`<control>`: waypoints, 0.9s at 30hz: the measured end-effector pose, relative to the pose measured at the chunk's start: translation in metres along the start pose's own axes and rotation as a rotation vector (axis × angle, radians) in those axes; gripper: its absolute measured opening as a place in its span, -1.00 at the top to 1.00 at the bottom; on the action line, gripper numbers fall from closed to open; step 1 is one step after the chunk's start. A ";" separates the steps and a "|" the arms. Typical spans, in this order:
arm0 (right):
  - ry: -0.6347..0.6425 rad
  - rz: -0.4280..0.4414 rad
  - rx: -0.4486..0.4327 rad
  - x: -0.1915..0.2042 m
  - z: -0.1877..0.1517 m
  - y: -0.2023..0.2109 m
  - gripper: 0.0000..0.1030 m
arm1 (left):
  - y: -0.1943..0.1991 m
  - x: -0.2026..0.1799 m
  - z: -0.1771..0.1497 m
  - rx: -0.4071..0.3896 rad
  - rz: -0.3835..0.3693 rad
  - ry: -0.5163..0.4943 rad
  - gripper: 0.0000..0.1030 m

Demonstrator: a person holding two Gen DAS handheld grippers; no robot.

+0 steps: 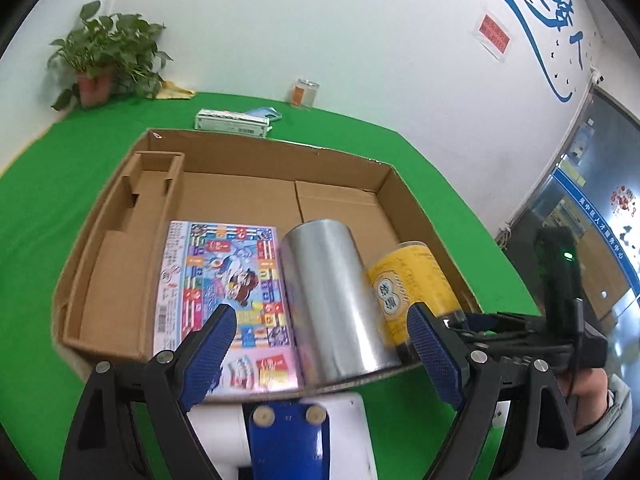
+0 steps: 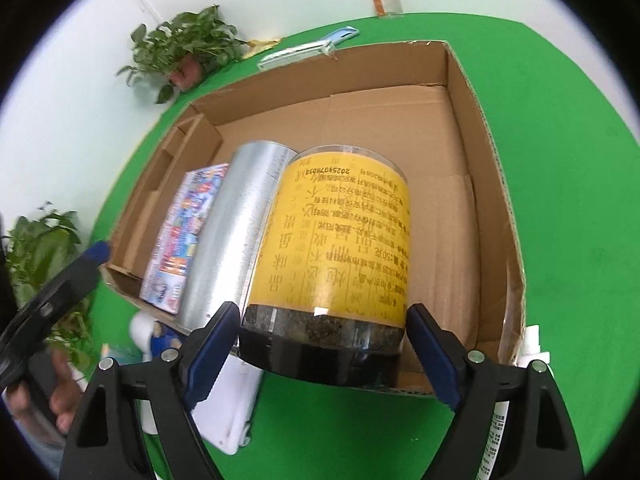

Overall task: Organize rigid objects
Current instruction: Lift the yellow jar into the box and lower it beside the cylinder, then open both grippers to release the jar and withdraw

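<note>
Between our right claw [image 2: 322, 340] fingers sits the yellow-labelled jar [image 2: 340, 240], clenched at its dark lid end, the blue pads pressed on either side. Its long axis runs away from us, toward the far wall of the cardboard box [image 2: 496, 160], and it hangs over the box's near edge, close beside the silver can [image 2: 236, 232]; whether it already rests on the box floor we cannot tell.

Our left claw [image 1: 320, 340] is released, its fingers spread wide and holding nothing, hovering over the same near edge with the silver can just ahead of it. So the right hand is the one carrying the work, and the coming move, as we judge it, turns on setting the jar down parallel to the can, in the bare floor toward the box's right wall.

Counting what lies inside the box: one colourful flat carton [image 1: 224, 300] on the left, one silver can beside it, one jar. Outside, near the far edge of the green worktop [image 1: 48, 200], we see one long pale box [image 1: 232, 122], one small glass jar [image 1: 305, 93] and one potted plant [image 1: 104, 56]. White items lie by the near edge, too hidden to name.
</note>
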State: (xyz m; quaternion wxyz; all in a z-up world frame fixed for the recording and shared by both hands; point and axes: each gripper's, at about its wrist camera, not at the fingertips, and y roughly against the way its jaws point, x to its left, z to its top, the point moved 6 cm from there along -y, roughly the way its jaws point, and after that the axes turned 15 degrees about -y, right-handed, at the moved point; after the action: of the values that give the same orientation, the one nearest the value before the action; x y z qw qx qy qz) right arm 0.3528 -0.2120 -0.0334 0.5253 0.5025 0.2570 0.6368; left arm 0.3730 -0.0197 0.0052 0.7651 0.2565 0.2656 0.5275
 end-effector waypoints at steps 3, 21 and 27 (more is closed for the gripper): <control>0.009 -0.043 -0.005 -0.001 -0.004 -0.008 -0.65 | 0.010 -0.008 -0.008 -0.009 0.003 -0.011 -0.69; 0.120 -0.025 -0.381 -0.005 -0.052 0.074 -0.01 | 0.061 -0.040 -0.040 -0.186 0.164 -0.069 -0.68; 0.047 0.002 -0.391 -0.017 -0.050 0.083 0.11 | 0.060 -0.040 -0.056 -0.150 0.160 -0.047 0.02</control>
State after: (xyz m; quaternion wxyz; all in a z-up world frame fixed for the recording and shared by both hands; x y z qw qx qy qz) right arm 0.2721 -0.2437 0.0126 0.6062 0.3760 0.1402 0.6866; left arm 0.2827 -0.0321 0.0098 0.7434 0.2313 0.1863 0.5993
